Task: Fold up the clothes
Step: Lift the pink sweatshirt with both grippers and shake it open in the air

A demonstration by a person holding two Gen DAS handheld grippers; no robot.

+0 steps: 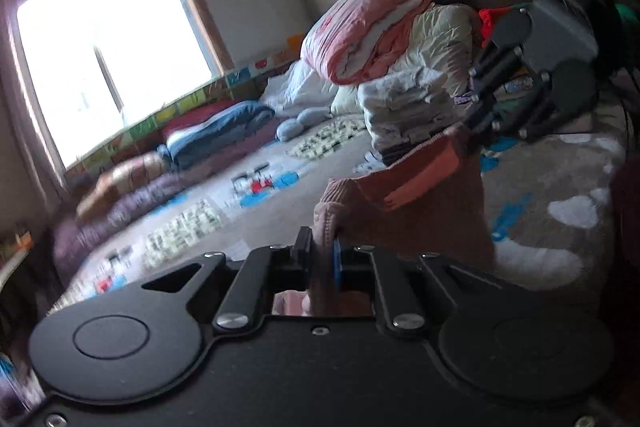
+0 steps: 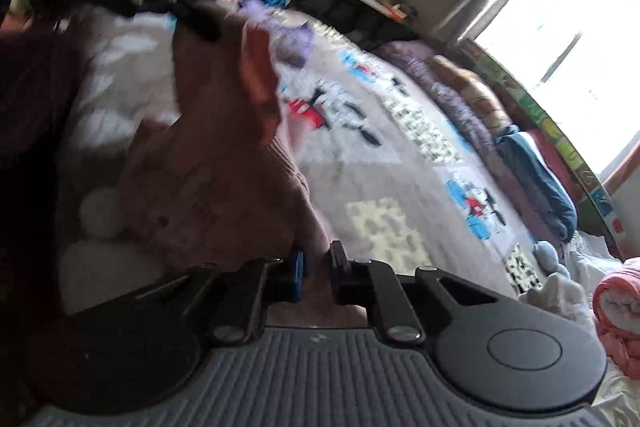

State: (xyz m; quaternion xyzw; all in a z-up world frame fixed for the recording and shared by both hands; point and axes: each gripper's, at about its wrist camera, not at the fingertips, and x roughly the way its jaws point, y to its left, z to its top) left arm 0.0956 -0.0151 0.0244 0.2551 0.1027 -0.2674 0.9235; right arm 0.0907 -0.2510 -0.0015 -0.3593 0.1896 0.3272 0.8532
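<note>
Pink sweater (image 1: 420, 211) above bed (image 1: 248, 163) | left claw (image 1: 322, 253), right claw (image 2: 316, 261) both clamped on it | risk: shallow edge grips may slip, spoiling fold

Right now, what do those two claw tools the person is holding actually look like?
Both are matte black. The left claw has flat link bars with silver screws, two round discs at its base and a blue pad on one finger. The right claw looks alike, with a grey ribbed body and a blue pad too.

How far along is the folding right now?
Done: a folded stack sits on the bed. In hand: both the left tool and right tool are shut on the pink knit garment, held up between them. Left: it is not yet folded.
</note>
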